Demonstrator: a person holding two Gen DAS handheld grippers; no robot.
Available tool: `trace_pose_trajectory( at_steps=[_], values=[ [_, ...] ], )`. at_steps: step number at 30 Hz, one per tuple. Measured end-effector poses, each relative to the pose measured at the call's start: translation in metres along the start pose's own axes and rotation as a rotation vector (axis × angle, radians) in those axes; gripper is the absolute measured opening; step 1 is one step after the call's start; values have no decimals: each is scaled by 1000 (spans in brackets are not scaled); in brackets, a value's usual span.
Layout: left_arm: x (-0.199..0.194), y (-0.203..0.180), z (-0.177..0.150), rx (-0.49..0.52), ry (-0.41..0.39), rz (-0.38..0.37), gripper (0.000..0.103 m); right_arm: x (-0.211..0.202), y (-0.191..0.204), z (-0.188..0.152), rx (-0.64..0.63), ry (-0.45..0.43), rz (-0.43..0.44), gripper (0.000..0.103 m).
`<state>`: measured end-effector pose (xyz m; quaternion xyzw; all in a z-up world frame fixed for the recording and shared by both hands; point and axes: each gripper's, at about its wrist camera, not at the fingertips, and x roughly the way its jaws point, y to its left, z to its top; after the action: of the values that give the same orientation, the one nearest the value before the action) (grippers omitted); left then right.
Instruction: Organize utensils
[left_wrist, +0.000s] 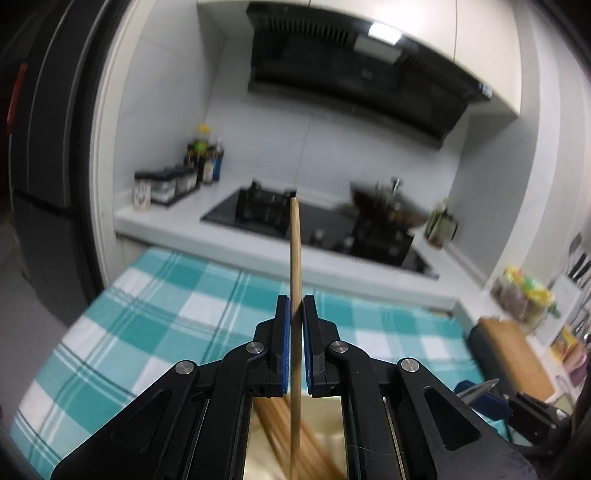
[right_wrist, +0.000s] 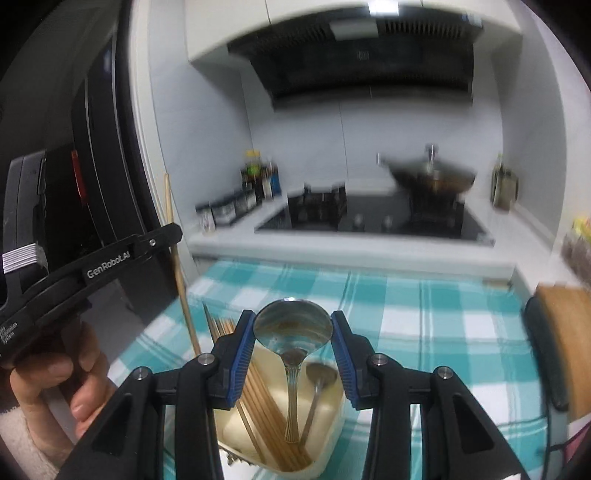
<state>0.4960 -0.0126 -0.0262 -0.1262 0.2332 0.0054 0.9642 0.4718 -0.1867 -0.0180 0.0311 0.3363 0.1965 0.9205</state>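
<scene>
Left gripper (left_wrist: 294, 314) pinched narrow on a single wooden chopstick (left_wrist: 294, 251), held near upright above the cream holder (right_wrist: 328, 410). The grip sits low on the stick, so it may pivot or slip and miss the chopstick bundle (right_wrist: 266, 406).

Right gripper (right_wrist: 292, 332) flanks a metal spoon (right_wrist: 291, 328) whose bowl fills the gap; contact unclear, cannot tell if gripped. Smooth, rounded: likely to twist out. Holder stands on the checked table (right_wrist: 424, 314); a nudge could tip it.
</scene>
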Motion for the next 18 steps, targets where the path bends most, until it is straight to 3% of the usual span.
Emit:
trace_pose_trajectory(
  at_steps=[5,7,9,14,17,18],
  values=[
    [28,1,-28,39,110,12,6,40,-4,-22,12,86,25,42],
    [26,2,-30,50,130,13,19,49,-8,-20,45,99,57,44],
    [13,7,-29,68,124,28,62,45,-15,-19,96,93,71,54],
    [-51,23,-17,130,10,28,84,1,-14,-23,97,23,33,57],
    [-94,26,-21,212,-12,57,102,-33,-4,-37,74,-14,1,64],
    [-106,26,-26,240,-24,76,102,-45,2,-43,63,-21,-12,68]
  ],
)
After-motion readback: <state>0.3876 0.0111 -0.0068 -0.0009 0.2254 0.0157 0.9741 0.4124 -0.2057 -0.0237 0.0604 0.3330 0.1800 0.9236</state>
